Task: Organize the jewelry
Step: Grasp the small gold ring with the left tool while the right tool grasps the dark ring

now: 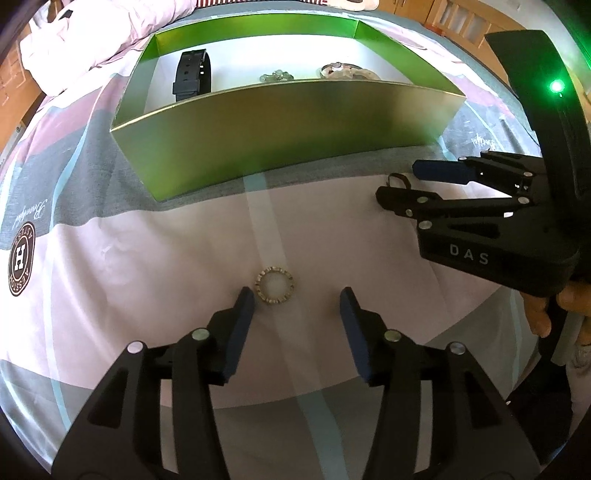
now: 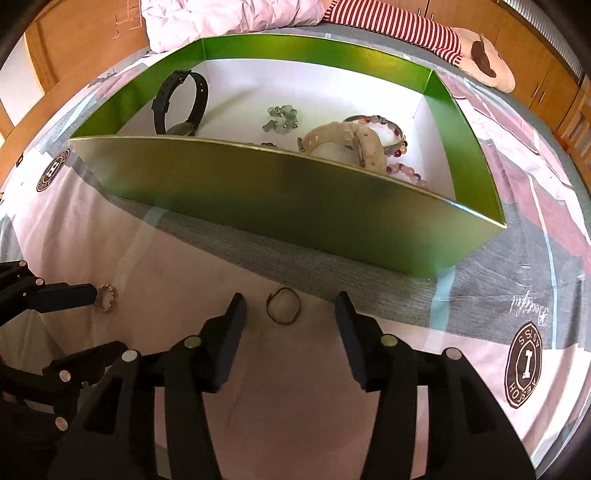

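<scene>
- Left gripper (image 1: 297,301) hung over the bedsheet (image 1: 147,266), jaws apart, nothing clamped.
- A small studded ring (image 1: 274,284) lay flat on the sheet just ahead of the gap, nearer the left pad; whether the pad touched it could not be told.
- Right gripper (image 2: 290,308) likewise stood with jaws apart and nothing clamped, over the same sheet.
- A thin dark ring (image 2: 283,306) lay on the sheet between its fingertips, clear of both pads.
- In the left wrist view, the right gripper showed from the side, a hand (image 1: 546,310) on its grip.
- Green box (image 2: 295,199) sat on the sheet beyond both rings, open at the top.
- Inside it: a black watch (image 2: 183,105) at the left, a green bead cluster (image 2: 282,118) near the middle, a cream watch (image 2: 347,142) and a pink bead bracelet (image 2: 400,168) at the right.
- White quilt (image 2: 229,16) and a striped plush toy (image 2: 436,37) lay beyond the box.
</scene>
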`<state>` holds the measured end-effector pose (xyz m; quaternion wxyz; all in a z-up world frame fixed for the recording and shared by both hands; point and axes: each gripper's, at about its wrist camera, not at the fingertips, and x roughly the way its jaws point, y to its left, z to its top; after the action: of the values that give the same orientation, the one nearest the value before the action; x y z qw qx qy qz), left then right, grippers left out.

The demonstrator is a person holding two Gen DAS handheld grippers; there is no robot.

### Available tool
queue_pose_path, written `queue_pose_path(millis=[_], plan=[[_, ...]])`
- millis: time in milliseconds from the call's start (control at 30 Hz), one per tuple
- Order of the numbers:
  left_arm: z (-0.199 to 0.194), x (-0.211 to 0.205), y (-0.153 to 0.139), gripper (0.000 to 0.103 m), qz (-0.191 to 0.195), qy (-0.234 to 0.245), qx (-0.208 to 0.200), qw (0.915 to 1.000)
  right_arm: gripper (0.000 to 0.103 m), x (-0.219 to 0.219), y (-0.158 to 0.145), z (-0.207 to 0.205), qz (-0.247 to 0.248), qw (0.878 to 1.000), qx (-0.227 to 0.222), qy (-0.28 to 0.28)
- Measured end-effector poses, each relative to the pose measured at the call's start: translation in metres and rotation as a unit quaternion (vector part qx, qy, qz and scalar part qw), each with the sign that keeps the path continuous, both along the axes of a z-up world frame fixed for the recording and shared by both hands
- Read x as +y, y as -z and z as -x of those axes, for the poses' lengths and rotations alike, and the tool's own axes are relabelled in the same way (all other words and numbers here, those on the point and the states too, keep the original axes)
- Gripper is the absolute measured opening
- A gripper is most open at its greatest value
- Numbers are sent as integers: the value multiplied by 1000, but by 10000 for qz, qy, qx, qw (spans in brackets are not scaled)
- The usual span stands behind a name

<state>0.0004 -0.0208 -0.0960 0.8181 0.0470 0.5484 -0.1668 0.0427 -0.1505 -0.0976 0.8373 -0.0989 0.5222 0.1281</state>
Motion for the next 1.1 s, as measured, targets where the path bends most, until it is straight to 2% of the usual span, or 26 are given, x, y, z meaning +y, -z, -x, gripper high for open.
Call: queue_pose_path(millis=[133,267,367,467,733,1100], plan=[[-1,0,1,47,-58,-3,-31,10000,36,3,0,3,-13,10000,20,-86],[-2,0,1,39,-107,-34,-74,9999,21,6,-1,6,-15,9999,27,-156],[-4,3,0,27,-113,-109,-110,9998,19,6,-2,7,-8,9999,14,-153],[-5,6,-1,21,-114,-156,-133,9997,19,4,-4,7,-40,9999,9,-135],[-4,7,-10,21,-239,-163,-362,9989,19,0,-14,8,-172,9998,-66,-74],[-1,8,-30,21,-158,-178,-716,9971,19,-4,-20,11,-267,9995,-125,-71]])
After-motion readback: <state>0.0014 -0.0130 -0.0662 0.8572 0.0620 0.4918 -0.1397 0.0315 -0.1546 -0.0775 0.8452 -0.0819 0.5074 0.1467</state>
